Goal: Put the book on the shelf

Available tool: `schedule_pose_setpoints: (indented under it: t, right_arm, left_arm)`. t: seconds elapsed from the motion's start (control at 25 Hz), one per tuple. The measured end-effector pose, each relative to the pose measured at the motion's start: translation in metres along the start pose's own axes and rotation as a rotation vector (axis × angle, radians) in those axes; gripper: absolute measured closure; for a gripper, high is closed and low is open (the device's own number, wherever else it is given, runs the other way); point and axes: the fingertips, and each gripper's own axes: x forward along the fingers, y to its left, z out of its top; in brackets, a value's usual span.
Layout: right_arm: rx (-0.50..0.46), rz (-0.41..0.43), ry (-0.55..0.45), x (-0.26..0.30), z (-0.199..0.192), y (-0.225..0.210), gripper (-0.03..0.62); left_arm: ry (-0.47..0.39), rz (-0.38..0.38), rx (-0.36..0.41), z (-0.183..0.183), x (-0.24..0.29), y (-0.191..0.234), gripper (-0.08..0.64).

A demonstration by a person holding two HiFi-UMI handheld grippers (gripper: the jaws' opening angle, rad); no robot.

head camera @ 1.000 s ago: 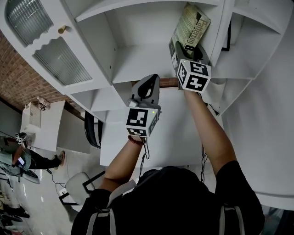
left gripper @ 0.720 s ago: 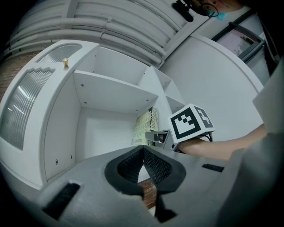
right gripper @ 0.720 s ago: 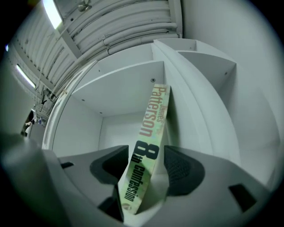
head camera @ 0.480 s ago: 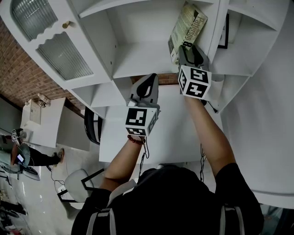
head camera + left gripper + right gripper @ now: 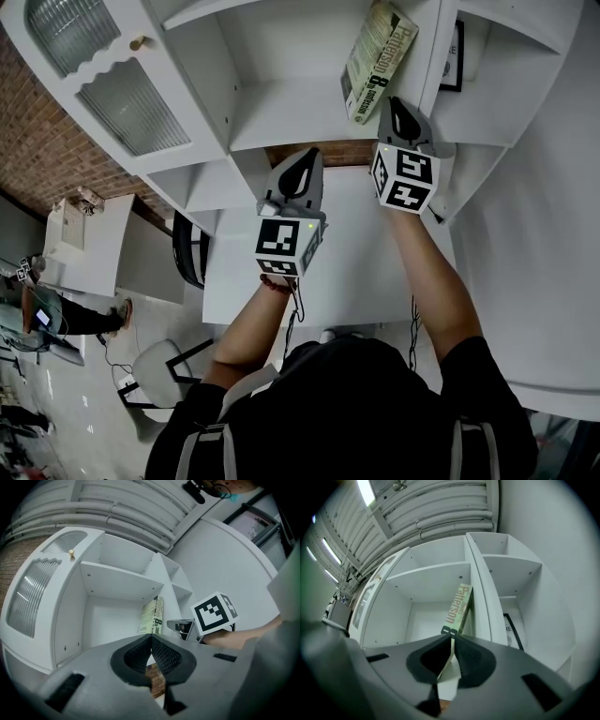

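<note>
Two grippers are held up in front of the white shelf unit (image 5: 216,66), and both are closed. The right gripper (image 5: 401,101) is parked at the front right corner of the shelf board (image 5: 281,117). Its jaws are squeezed tip to tip with nothing caught between them. The book is only seen beyond the tips, not gripped. The gripper is close by the book's lower end, but whether it's actually touched can't be told. Same deal with the left gripper (image 5: 304,157): the pads are pressed together and empty. It's held lower, out in front of the middle of the board's front edge.

The book (image 5: 380,58) is already up on the shelf. It's stood on end at the right edge of the board, tilted so its top is leaned against the divider (image 5: 433,56). The spine is turned outward, and "Patterson" plus a big 8 can be read on it.

A framed picture (image 5: 453,58) is tucked into the next compartment, right of the divider. A ribbed-glass door (image 5: 122,112) with a small gold knob (image 5: 139,42) is seen at the unit's left side.
</note>
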Motion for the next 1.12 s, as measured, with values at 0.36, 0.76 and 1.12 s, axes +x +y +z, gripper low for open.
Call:
schedule_pose_setpoints:
  t: [0.36,0.76,1.12]
  right_arm:
    - [-0.008,0.063,-0.022,-0.041,0.007,0.001,0.552]
    - [-0.060,0.126,-0.016,-0.088,-0.001,0.006,0.554]
    - [-0.065,0.167,0.001,-0.125,-0.012,0.018,0.554]
  left_arm:
    - [-0.009,-0.023,-0.008,-0.002,-0.012,-0.013,0.541]
    - [-0.009,-0.032,-0.029,-0.012,-0.030,-0.020,0.541]
    - [0.035,-0.040,-0.086,-0.030,-0.046,-0.029,0.541]
